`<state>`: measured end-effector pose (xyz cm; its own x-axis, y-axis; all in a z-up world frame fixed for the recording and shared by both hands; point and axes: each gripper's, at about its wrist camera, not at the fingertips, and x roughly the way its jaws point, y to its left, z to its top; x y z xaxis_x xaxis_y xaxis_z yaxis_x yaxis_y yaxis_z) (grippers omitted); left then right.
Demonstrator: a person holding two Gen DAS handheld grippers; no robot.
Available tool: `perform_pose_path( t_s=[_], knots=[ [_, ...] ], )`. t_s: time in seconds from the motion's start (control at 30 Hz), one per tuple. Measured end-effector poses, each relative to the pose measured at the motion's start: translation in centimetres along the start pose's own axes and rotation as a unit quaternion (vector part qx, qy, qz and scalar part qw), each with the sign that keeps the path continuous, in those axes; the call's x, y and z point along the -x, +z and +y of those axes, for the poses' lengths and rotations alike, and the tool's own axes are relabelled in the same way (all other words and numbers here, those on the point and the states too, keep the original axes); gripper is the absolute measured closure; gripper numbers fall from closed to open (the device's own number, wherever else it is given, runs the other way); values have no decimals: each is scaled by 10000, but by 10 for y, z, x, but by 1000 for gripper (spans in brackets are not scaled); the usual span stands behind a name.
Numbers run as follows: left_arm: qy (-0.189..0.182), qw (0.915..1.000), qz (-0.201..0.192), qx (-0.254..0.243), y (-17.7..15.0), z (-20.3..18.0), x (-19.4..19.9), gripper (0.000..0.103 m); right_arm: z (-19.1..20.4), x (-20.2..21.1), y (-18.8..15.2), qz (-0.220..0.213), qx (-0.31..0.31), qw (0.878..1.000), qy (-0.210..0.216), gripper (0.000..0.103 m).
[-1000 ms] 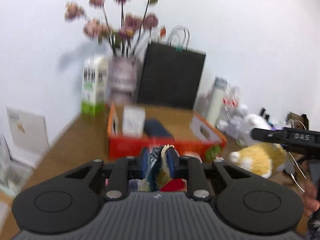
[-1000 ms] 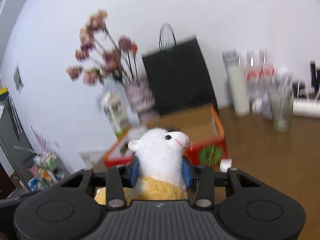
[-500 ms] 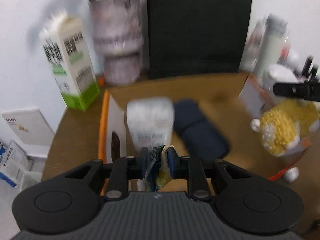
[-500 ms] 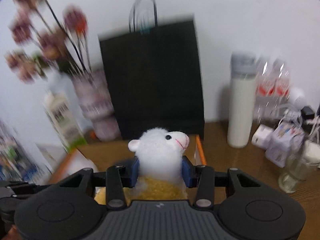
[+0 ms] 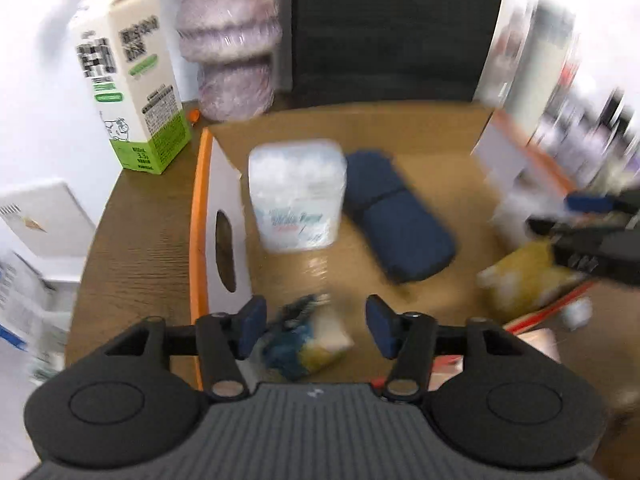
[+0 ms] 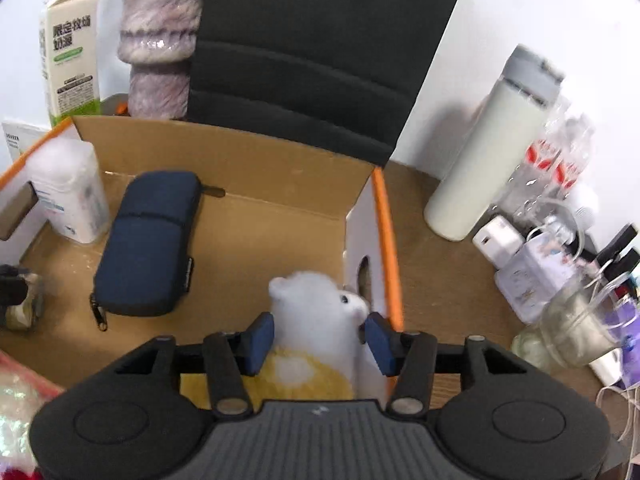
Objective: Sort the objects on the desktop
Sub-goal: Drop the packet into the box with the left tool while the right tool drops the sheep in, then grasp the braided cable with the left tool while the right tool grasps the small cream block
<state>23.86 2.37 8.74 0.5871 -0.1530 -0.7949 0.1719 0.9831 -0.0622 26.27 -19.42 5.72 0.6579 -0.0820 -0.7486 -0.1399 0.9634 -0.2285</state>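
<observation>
Cardboard box (image 6: 224,168) sits on wooden desk (image 6: 440,264) against white wall; both grippers' jaws opening, toys between them.

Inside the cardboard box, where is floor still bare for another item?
Bare cardboard lies behind the blue case, toward the box back wall, and between the case and the plush toy. The left end is crowded by the wipes pack and snack packet.

Plush sheep (image 6: 316,312) between opening right hand-held gripper (image 6: 320,338) jaws, over cardboard box (image 6: 240,168).
</observation>
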Motion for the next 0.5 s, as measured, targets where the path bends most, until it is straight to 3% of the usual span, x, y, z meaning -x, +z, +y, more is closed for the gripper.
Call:
perform_pose_path(
  t_s=[0.03, 0.07, 0.2, 0.3, 0.4, 0.5],
  knots=[
    [-104, 9998, -153, 99, -2, 3, 13, 25, -4, 12, 1, -127, -65, 9999, 50, 47],
    [-137, 9991, -341, 198, -5, 5, 28, 13, -9, 25, 1, -284, -135, 9994, 110, 38],
    [-15, 9942, -1010, 366, -44, 3, 72, 0, -24, 90, -26, -1284, -384, 9897, 508, 9],
    [-133, 9904, -1264, 548, -91, 1, 87, 0, -31, 118, -71, -1674, -789, 9769, 1066, 7],
    [-253, 9864, -1389, 836, -139, 0, 86, 0, -28, 127, -121, -1741, -1055, 9664, 1568, 7],
    [-284, 9847, -1543, 760, -177, -9, 77, 0, -17, 121, -155, -1635, -1054, 9642, 1804, 7]
  ],
)
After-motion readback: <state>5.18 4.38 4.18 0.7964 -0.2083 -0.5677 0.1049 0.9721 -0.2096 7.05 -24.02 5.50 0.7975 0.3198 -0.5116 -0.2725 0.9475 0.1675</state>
